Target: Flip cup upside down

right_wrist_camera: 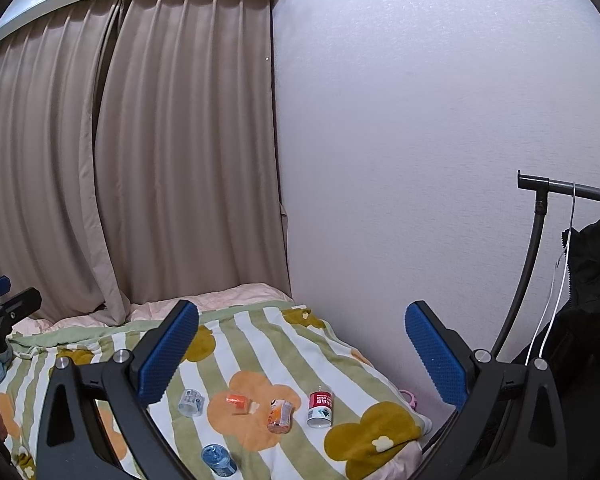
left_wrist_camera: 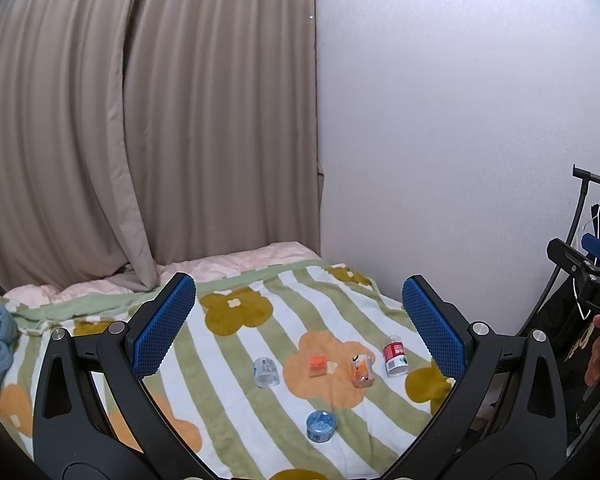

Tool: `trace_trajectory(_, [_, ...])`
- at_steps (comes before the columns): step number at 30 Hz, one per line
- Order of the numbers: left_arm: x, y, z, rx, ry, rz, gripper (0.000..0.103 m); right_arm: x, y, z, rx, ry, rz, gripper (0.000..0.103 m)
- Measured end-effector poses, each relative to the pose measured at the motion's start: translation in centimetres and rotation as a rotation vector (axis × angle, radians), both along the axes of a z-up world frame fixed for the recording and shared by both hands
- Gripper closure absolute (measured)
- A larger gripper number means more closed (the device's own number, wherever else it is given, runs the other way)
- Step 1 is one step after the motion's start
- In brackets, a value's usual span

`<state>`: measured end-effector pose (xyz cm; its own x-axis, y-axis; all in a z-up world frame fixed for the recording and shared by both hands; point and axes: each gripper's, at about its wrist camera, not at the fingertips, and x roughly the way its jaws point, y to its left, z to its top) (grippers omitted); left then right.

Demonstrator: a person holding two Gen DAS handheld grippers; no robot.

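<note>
A: Left wrist view: the left gripper (left_wrist_camera: 296, 320) is held wide apart with nothing between its blue pads, above the green-striped floral blanket (left_wrist_camera: 236, 400). Nearest on the blanket, a small blue cup (left_wrist_camera: 320, 425) is seen.

B: Right wrist view: the right gripper (right_wrist_camera: 302, 354) is likewise spread and empty. Beyond the blue cup, a clear cup (right_wrist_camera: 191, 402), an orange block (right_wrist_camera: 237, 403), an orange-patterned cup (right_wrist_camera: 281, 416) and a red-labelled cup (right_wrist_camera: 320, 407) are ranged; farther back, beige curtains (right_wrist_camera: 140, 160) are hung.
</note>
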<state>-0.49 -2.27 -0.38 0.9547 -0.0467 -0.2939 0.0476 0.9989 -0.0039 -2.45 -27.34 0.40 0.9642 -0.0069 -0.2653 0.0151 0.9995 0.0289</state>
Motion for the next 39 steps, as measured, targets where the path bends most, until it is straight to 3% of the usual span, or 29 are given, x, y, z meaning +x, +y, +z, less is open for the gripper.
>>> trace_trajectory(39, [0.17,-0.34,-0.84,0.014,-0.063,0.004,0.0,-0.68,0.14,0.38,-0.001,-0.008,-0.018,0.0])
